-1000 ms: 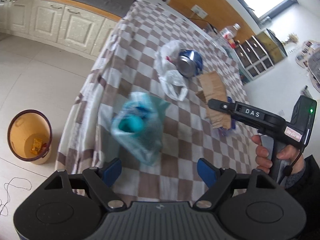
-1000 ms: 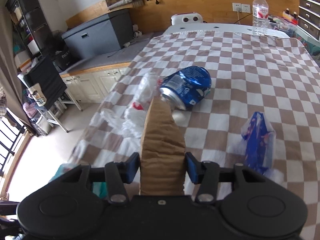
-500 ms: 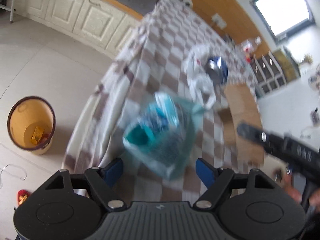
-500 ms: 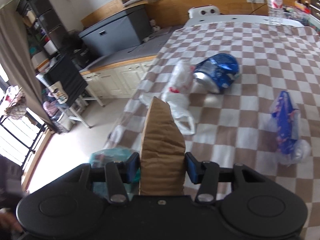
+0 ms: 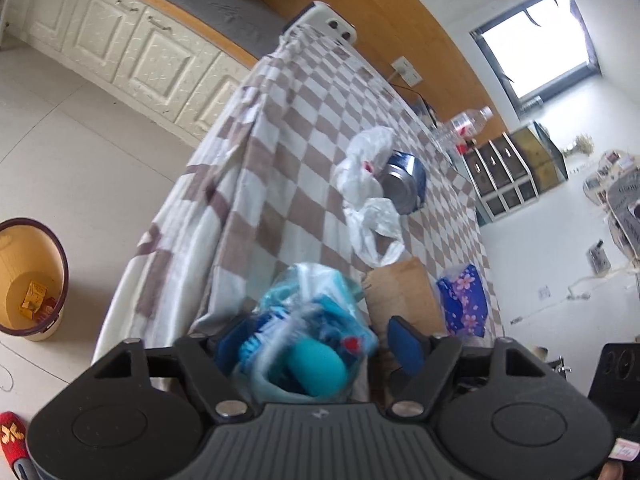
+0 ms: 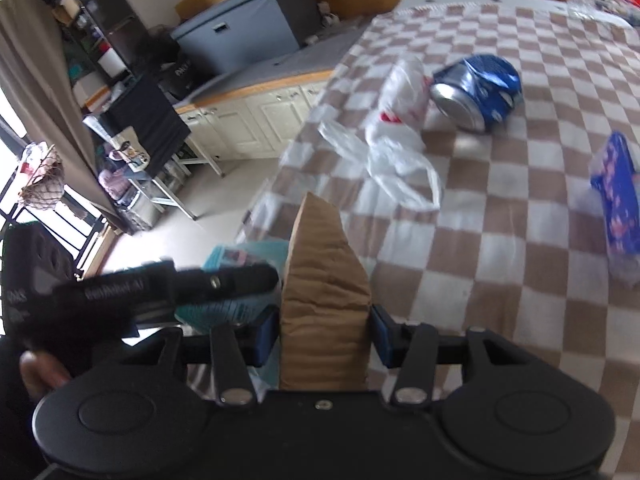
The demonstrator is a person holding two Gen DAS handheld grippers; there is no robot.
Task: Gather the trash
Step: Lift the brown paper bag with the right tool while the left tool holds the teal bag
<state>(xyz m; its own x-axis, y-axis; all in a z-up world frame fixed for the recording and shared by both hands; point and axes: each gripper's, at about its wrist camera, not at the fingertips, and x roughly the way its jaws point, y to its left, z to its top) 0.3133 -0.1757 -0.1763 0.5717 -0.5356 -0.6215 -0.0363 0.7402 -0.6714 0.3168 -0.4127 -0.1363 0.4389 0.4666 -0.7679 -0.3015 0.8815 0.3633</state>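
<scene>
Left gripper (image 5: 308,344) jaws just closing around the teal bag (image 5: 316,328), now between the pads; firm grip not yet certain. Right gripper (image 6: 324,330) clamped on brown cardboard (image 6: 324,304). Farther at 1 o'clock: white bag (image 6: 400,148), blue can (image 6: 478,92). Bin (image 5: 30,280) at 9 o'clock, likely next.

Both wrist views downward, sharing checkered table (image 5: 304,128).

You see a checked cloth (image 5: 304,128) over the table, cream cabinets (image 5: 132,44) behind, and a red slipper (image 5: 10,440) on the floor.
</scene>
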